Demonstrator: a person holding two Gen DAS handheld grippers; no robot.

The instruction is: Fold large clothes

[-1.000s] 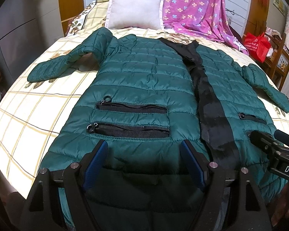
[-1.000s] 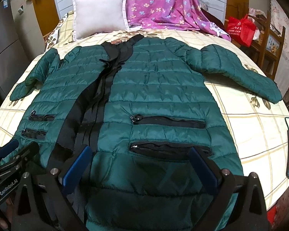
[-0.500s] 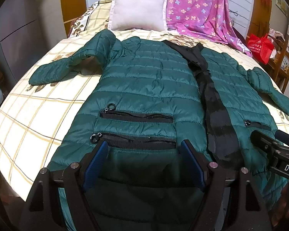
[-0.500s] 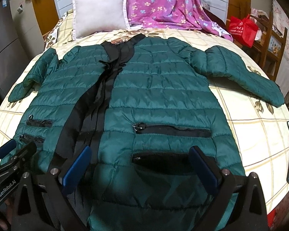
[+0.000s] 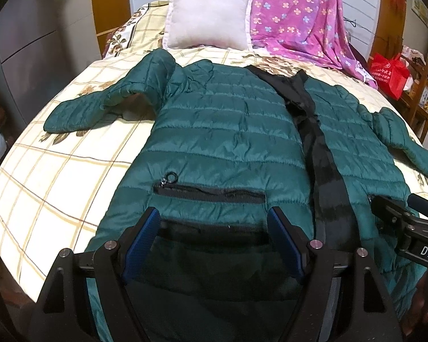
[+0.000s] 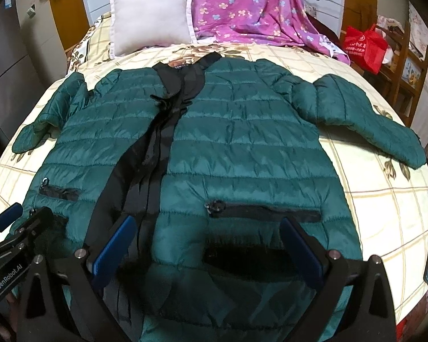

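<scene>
The left gripper (image 5: pixel 214 238) has its blue-padded jaws spread wide above the jacket's (image 5: pixel 228 131) hem, on the panel left of the black zipper band (image 5: pixel 319 154); nothing sits between the pads, and whether the tips brush the fabric cannot be told. The right gripper (image 6: pixel 207 245) is likewise spread wide and empty, hovering over the hem of the panel right of that band, with its left finger above the band's lower end.

The jacket is a dark green quilted puffer, lying front-up and flat on the checked bedsheet (image 5: pixel 57 176), collar toward the white pillow (image 5: pixel 208 17) and hem toward the grippers. Left of the band, a sleeve (image 5: pixel 100 105) bends outward over the sheet and a black zipped pocket (image 5: pixel 209 193) crosses the panel just above the left gripper. Right of the band, another zipped pocket (image 6: pixel 264 212) lies just above the right gripper, and the other sleeve (image 6: pixel 365 125) stretches out toward the sheet's right edge.
</scene>
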